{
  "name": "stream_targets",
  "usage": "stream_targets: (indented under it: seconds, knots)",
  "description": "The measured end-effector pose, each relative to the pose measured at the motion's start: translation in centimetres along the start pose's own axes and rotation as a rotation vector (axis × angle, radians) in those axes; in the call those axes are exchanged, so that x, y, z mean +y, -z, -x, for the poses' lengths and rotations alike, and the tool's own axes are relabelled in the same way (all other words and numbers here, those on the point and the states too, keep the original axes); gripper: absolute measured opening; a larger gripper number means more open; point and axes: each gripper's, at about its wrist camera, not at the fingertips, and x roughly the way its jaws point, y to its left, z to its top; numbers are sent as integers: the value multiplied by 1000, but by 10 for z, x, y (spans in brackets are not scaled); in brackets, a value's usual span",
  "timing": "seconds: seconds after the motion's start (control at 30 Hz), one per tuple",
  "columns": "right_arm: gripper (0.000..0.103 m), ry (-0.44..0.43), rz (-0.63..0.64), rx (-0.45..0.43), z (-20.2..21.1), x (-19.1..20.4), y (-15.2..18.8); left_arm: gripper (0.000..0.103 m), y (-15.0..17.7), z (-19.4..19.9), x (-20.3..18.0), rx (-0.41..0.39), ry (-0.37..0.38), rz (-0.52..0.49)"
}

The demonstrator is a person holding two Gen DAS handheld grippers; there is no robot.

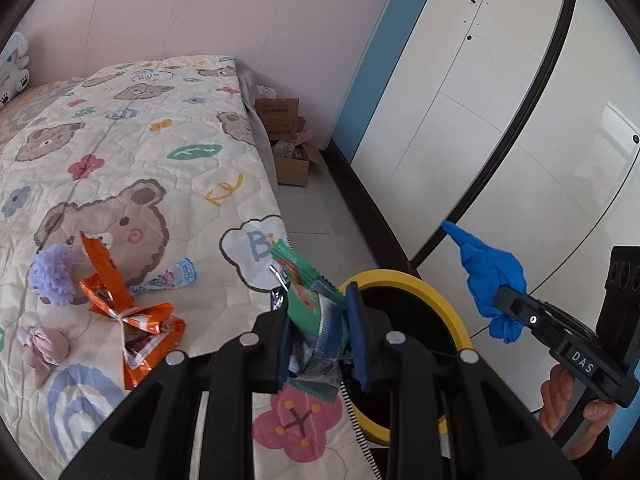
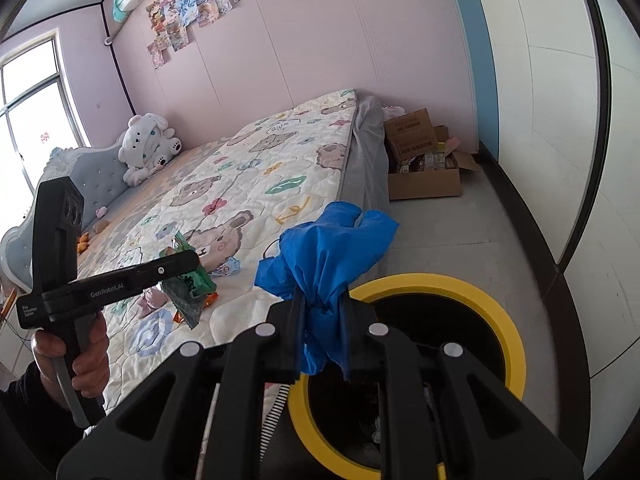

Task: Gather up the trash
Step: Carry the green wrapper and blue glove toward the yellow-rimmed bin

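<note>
A green wrapper (image 1: 310,312) is pinched in the left gripper (image 1: 320,332), a blue glove (image 2: 324,256) in the right gripper (image 2: 322,328), both beside the yellow-rimmed bin (image 2: 472,284).

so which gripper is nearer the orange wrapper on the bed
Left. The left gripper, shut on a green wrapper, is just right of the orange wrapper. The right gripper, holding a blue glove, is farther right, beyond the bin.
</note>
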Motion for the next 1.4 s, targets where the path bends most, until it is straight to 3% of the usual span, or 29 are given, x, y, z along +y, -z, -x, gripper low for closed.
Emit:
stream_targets:
  seconds: [0.67,1.1,1.4]
  knots:
    - [14,76,-106,50,-30,-65,19,25,27,-83,-51,142,15,-60]
    - [14,108,-197,114,-64,-102,35,29,40,-106,-60,175,-10,-87]
    - [19,112,-205,111,-66,-104,36,33,41,-107,-61,178,-7,-84]
